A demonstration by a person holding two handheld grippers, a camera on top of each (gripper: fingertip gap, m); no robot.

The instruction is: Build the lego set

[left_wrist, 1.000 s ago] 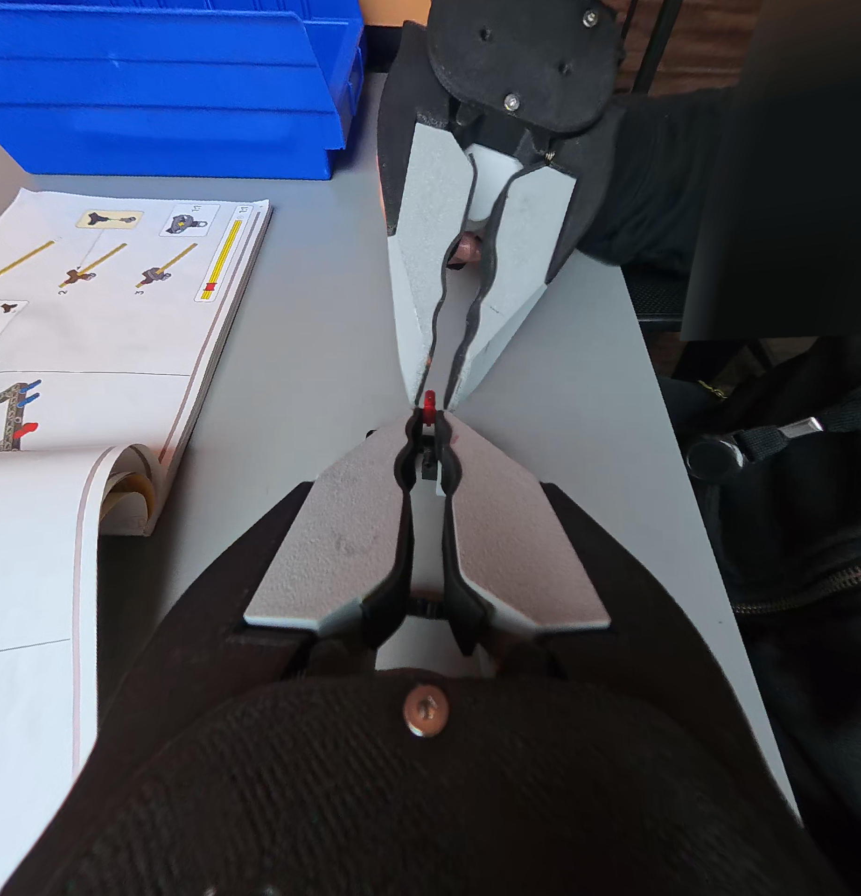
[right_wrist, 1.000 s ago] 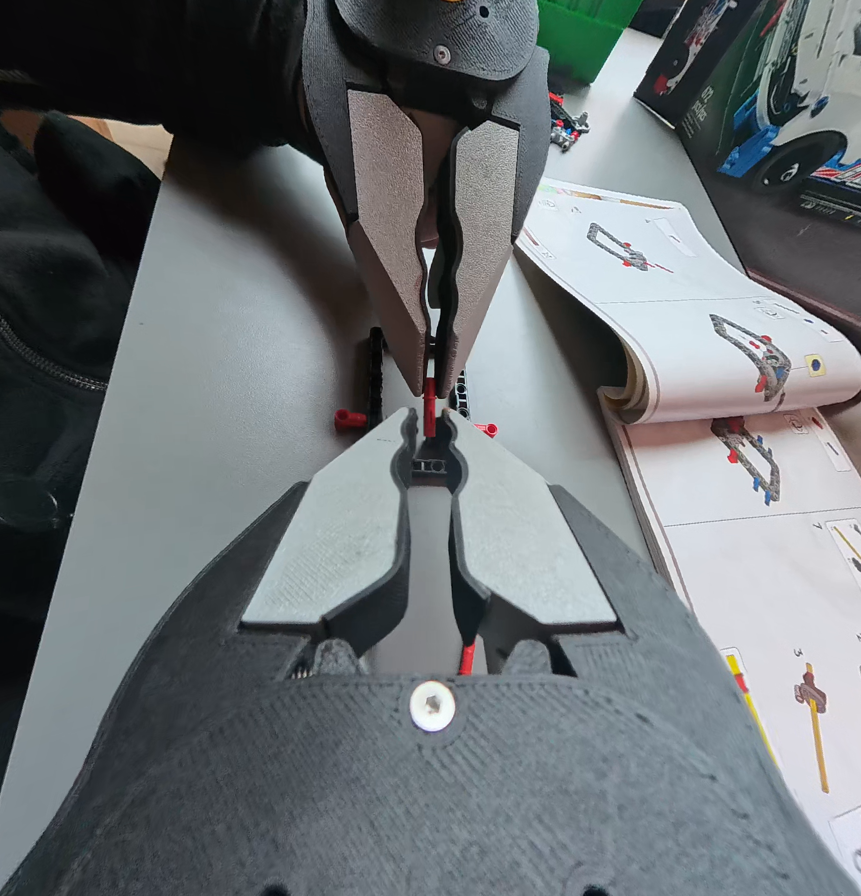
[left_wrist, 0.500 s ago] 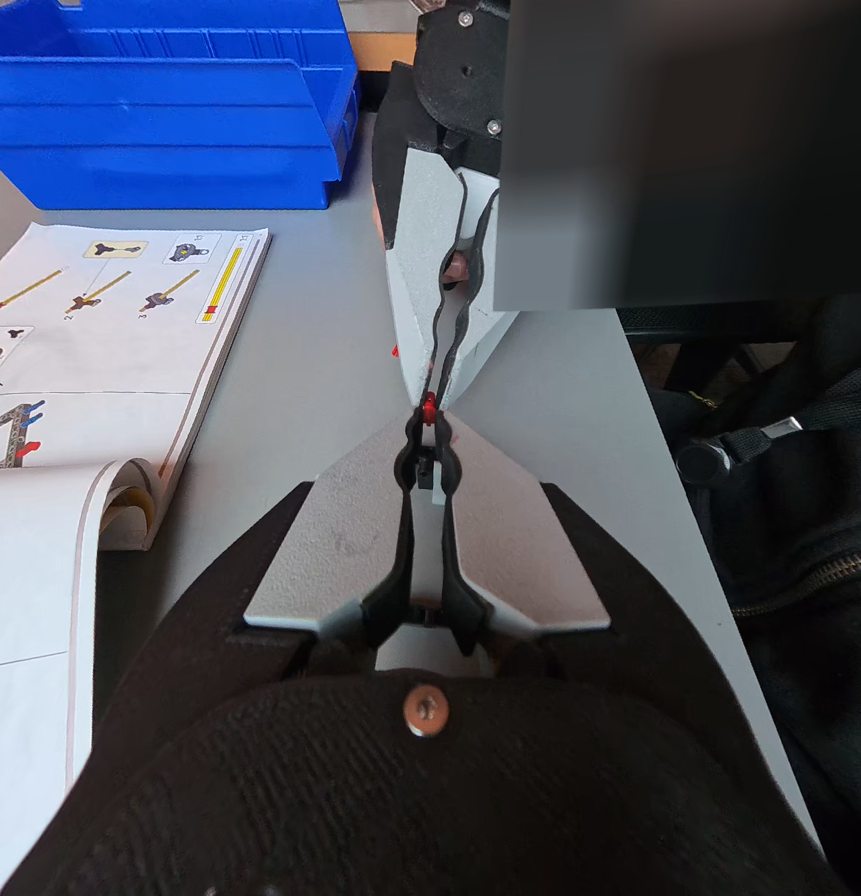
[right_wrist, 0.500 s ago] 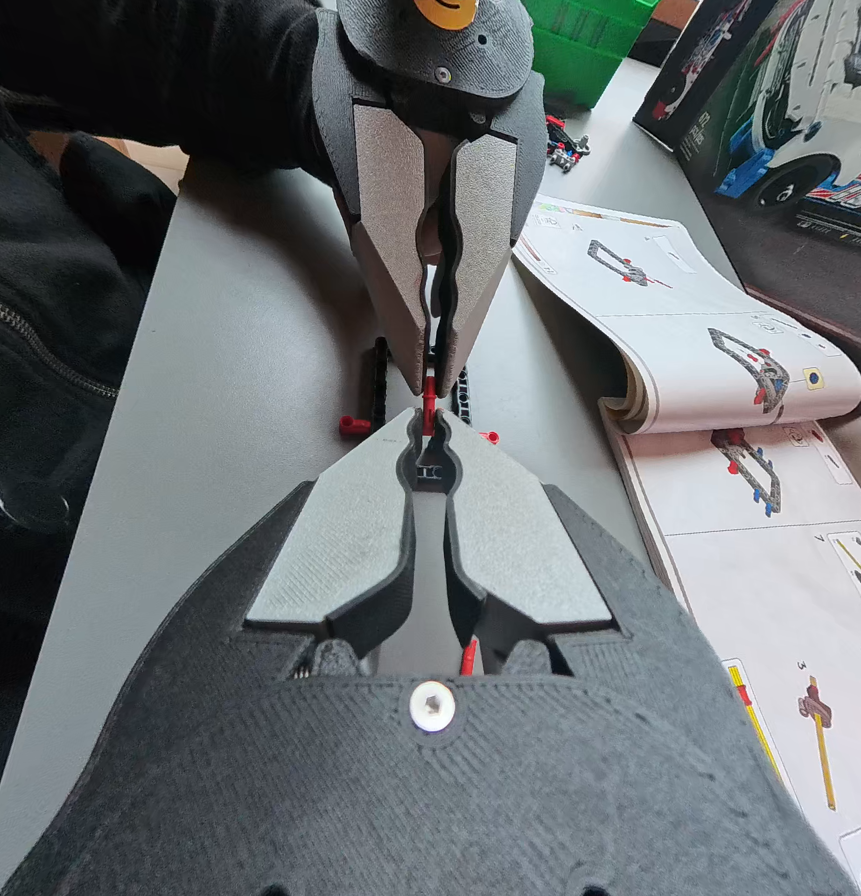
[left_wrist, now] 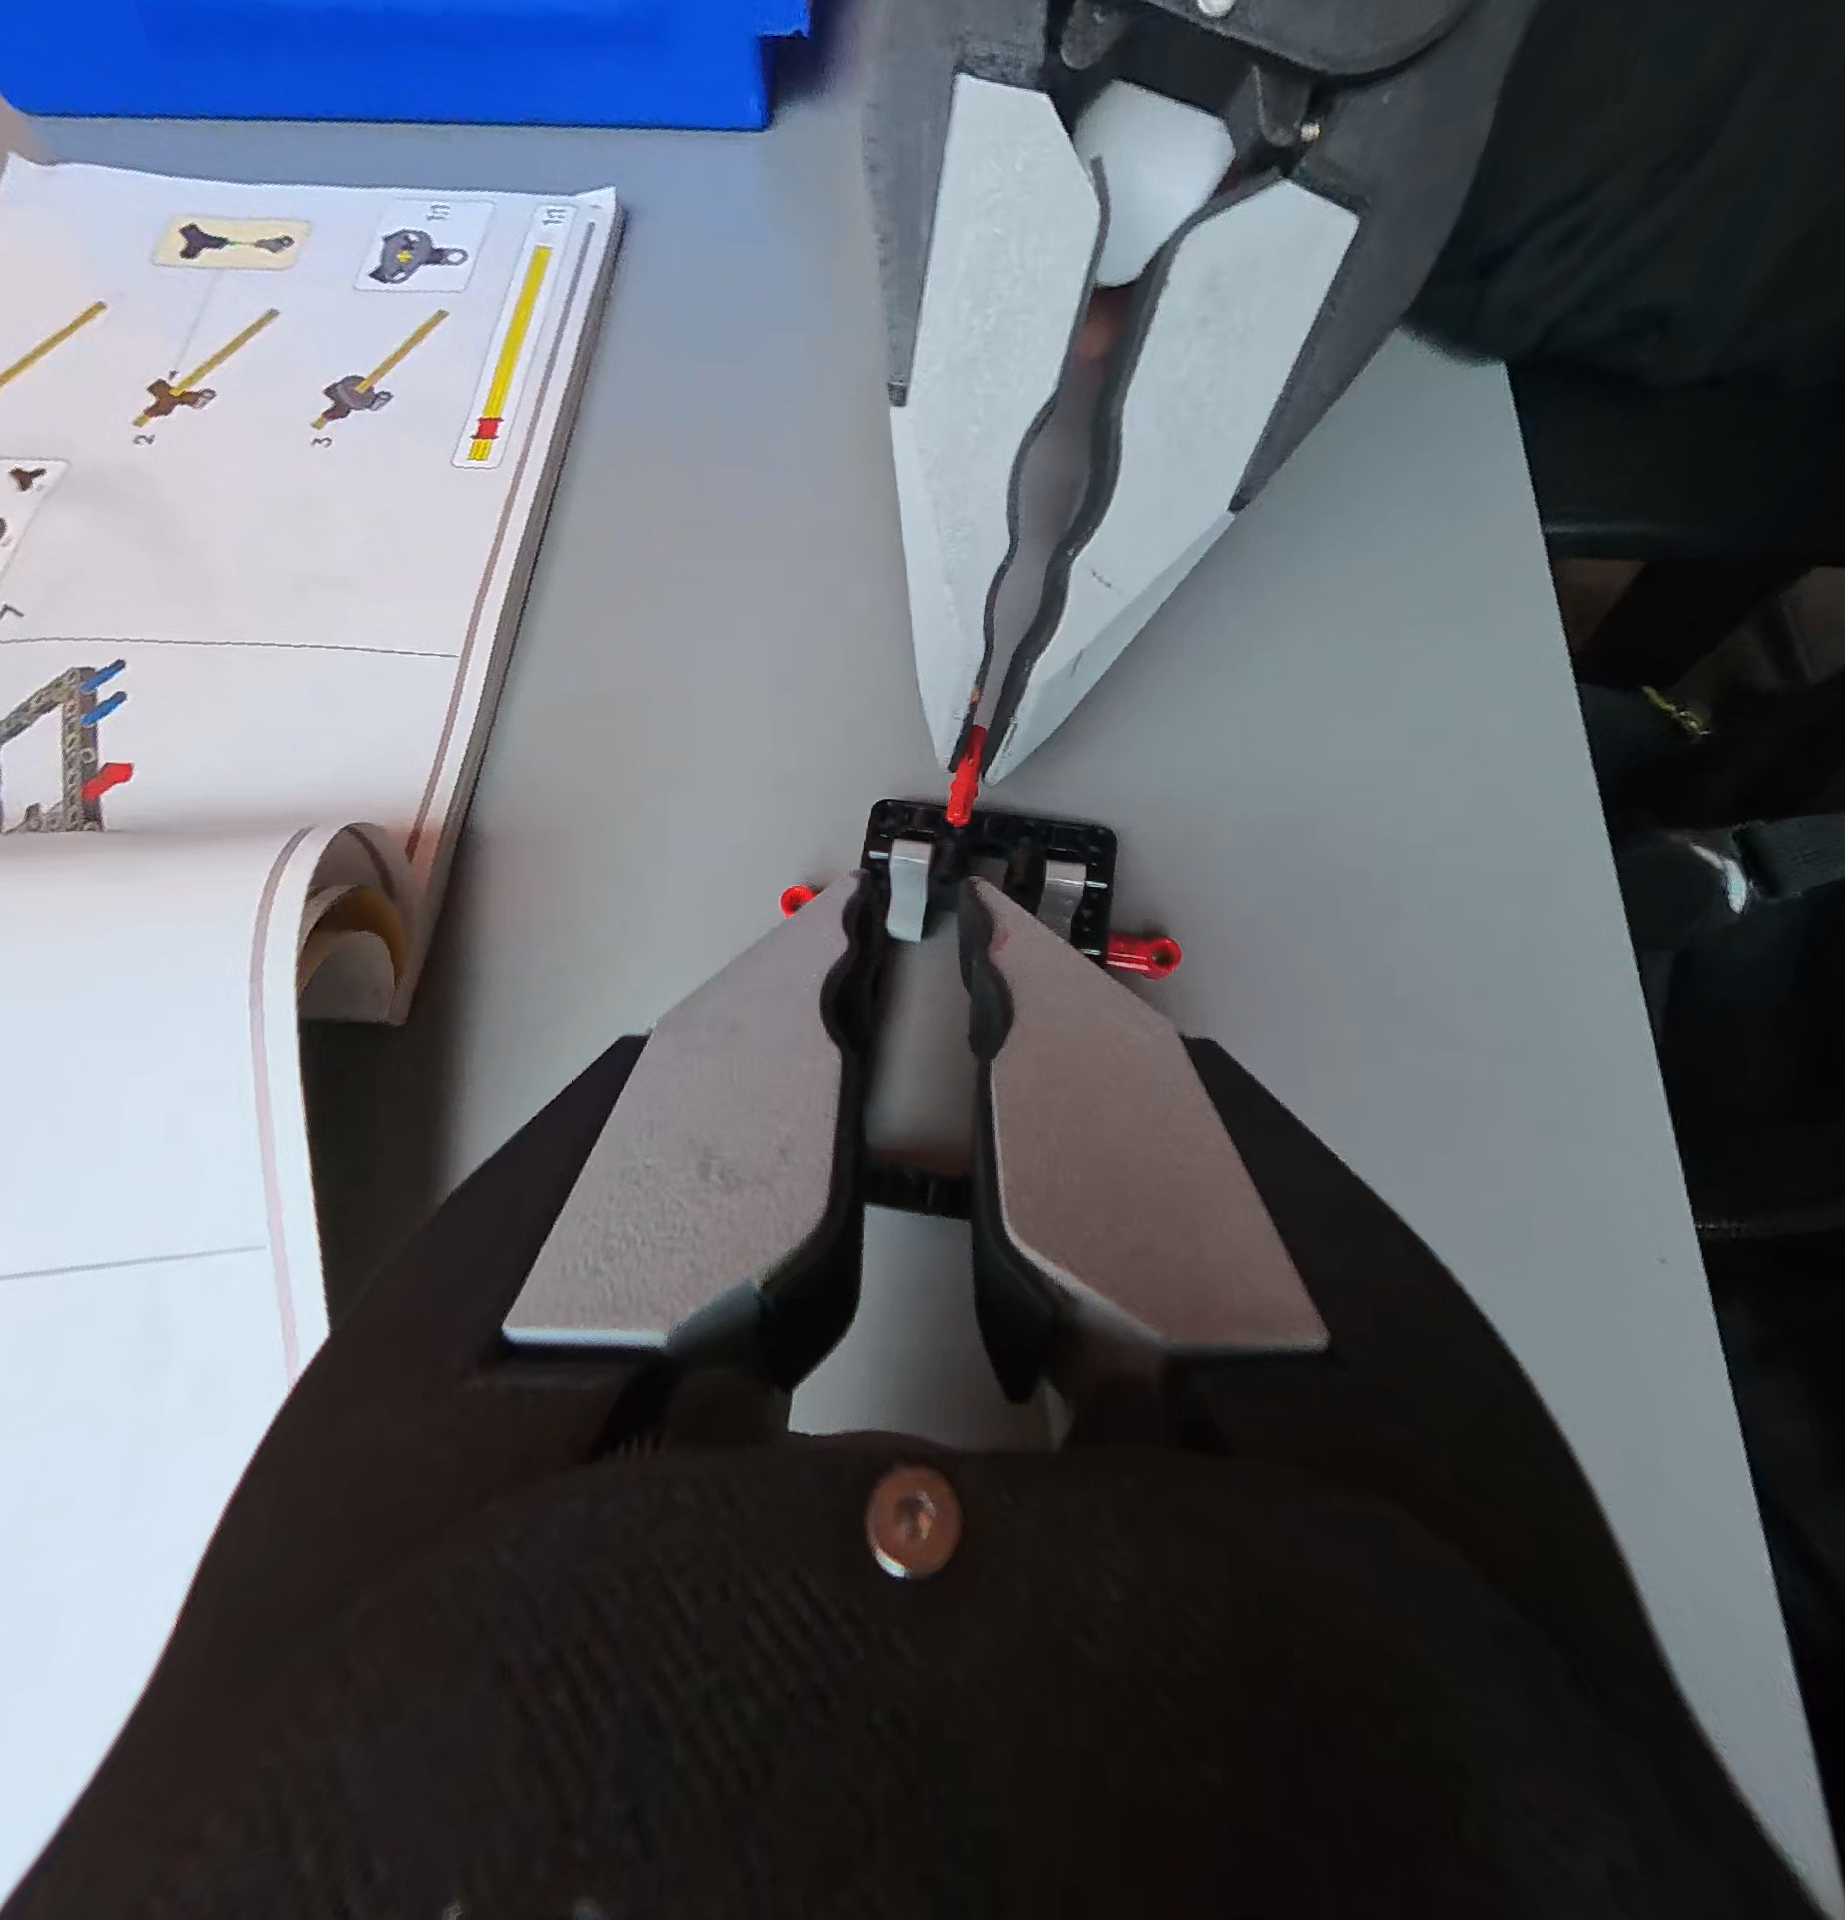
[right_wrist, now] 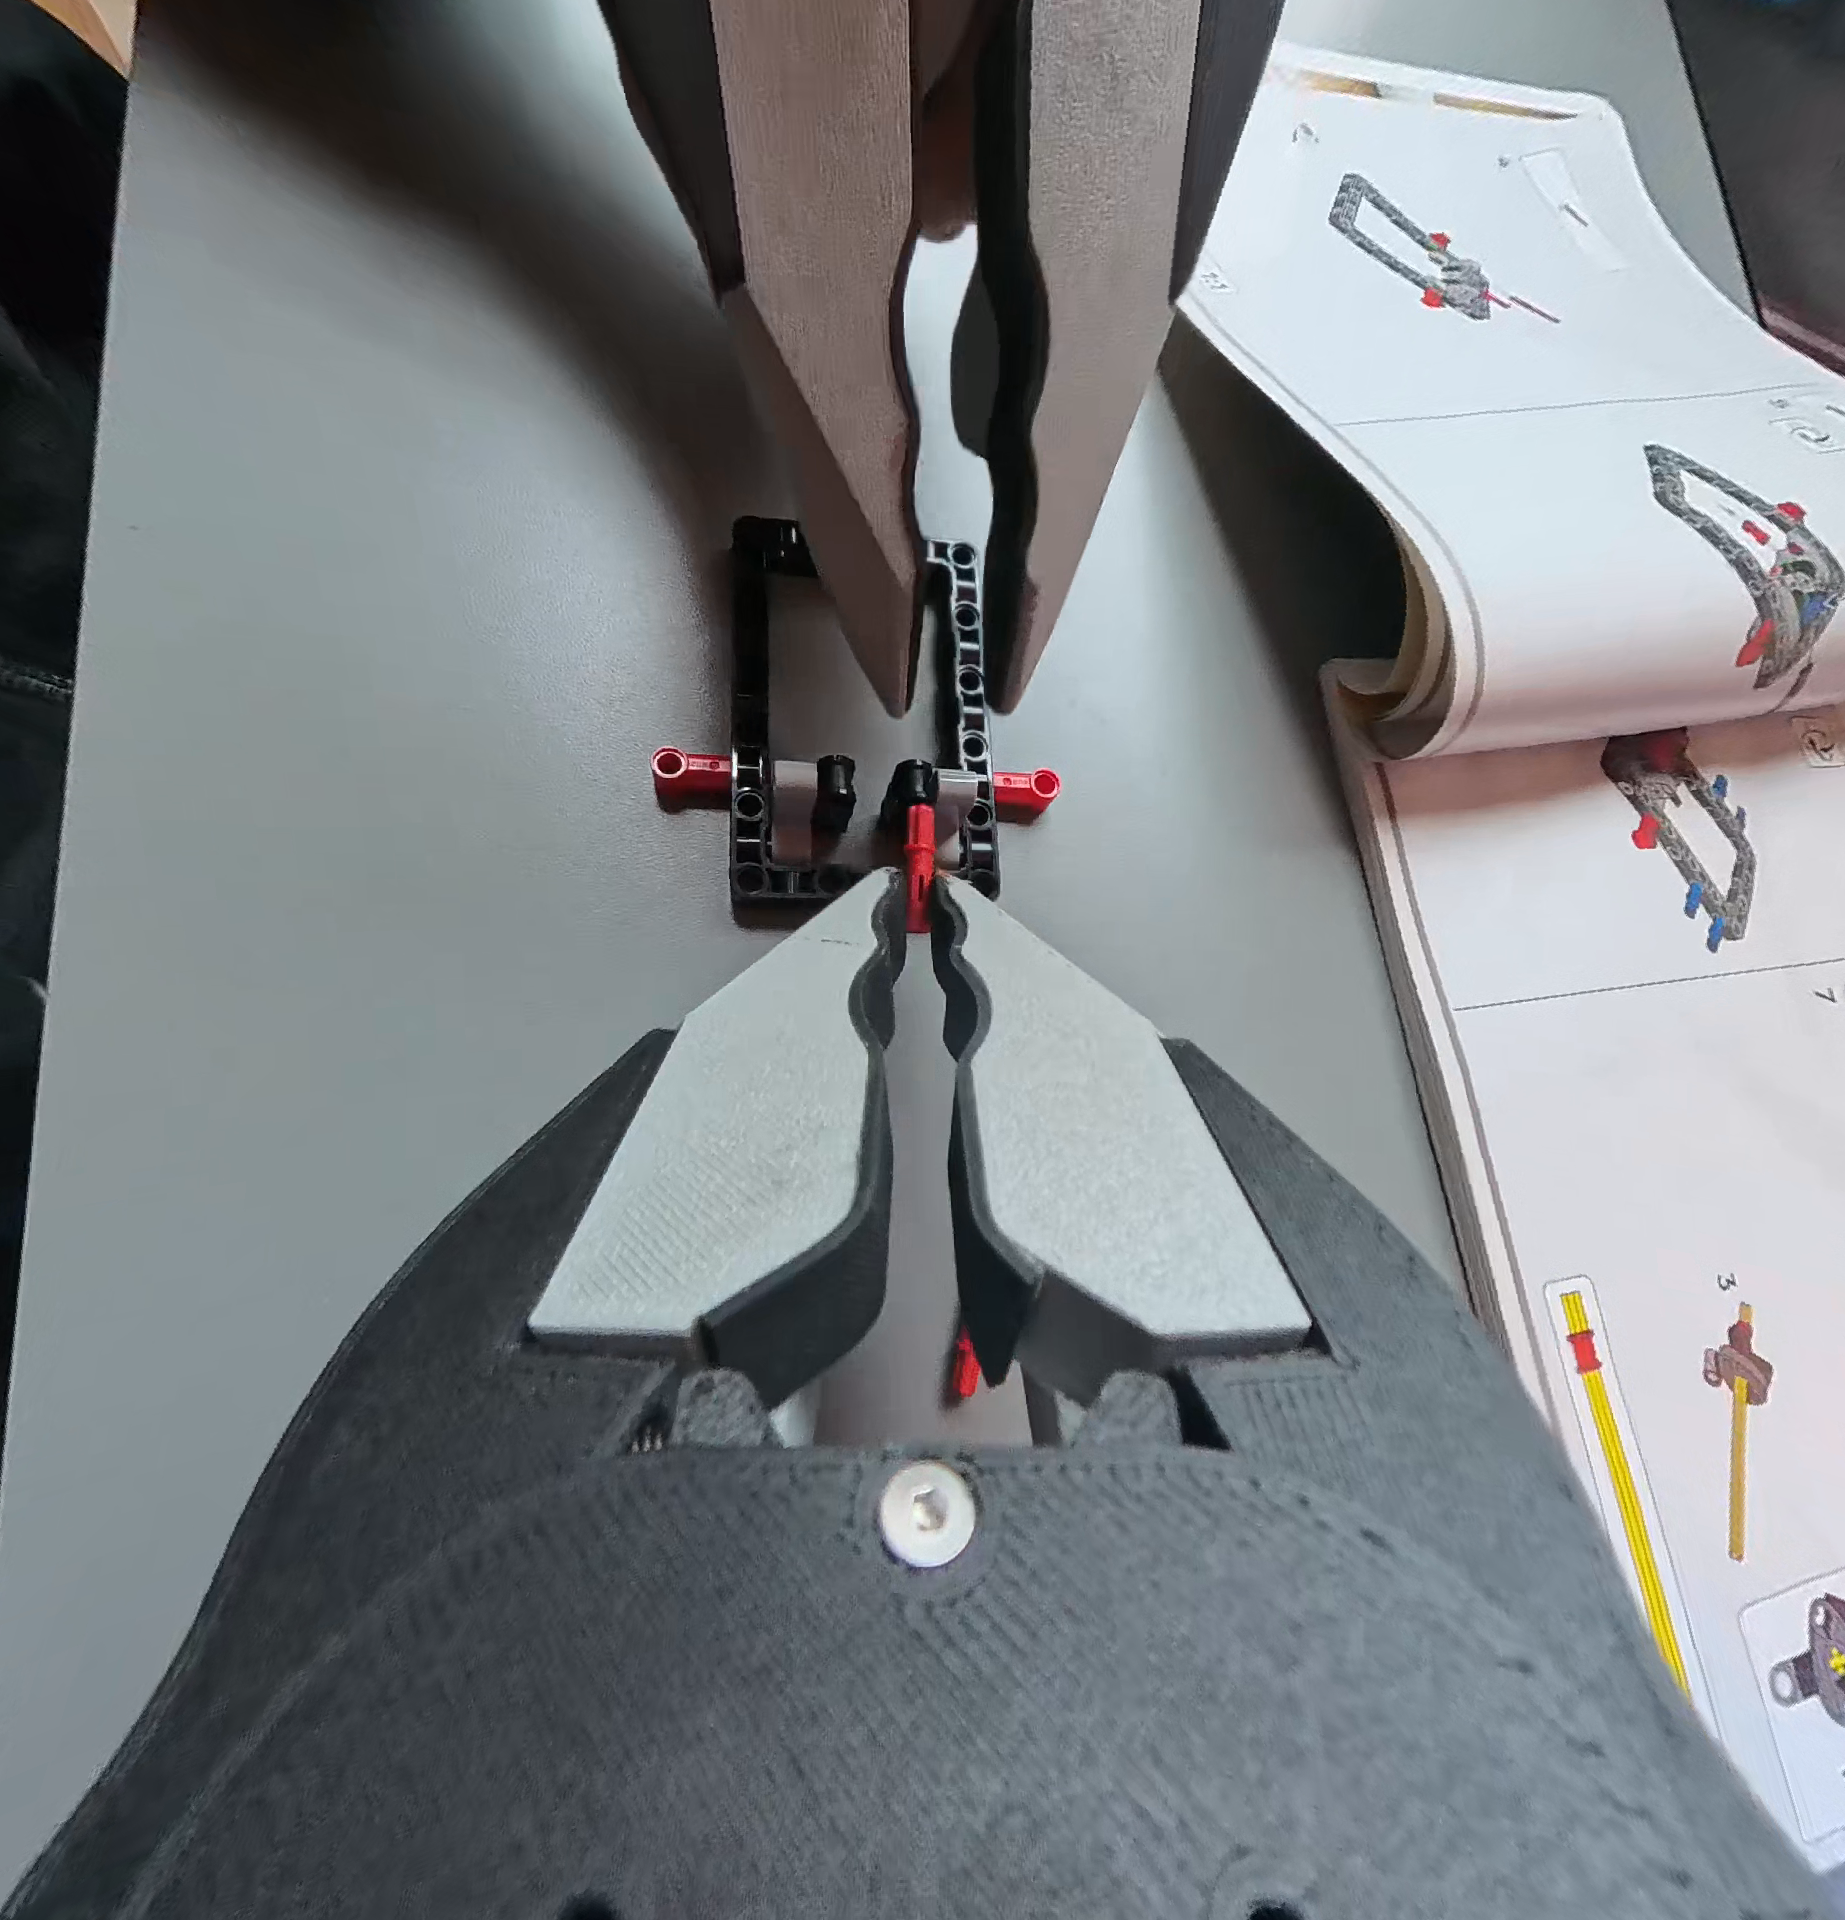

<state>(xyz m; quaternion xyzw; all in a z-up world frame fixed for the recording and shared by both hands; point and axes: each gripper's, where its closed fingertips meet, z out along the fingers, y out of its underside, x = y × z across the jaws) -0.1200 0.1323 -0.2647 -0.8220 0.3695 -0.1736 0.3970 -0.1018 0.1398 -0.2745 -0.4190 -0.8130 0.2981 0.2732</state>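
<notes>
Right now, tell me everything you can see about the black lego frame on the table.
The black lego frame is a rectangular plastic frame of studless beams with round holes, lying flat on the grey table. Two grey connectors sit inside one end; red pins stick out both sides. The right claw holds a red axle at that end.

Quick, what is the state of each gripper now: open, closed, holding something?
Left gripper: open, straddling the black frame, gripping nothing.
Right gripper: closed on a red pin.
</notes>
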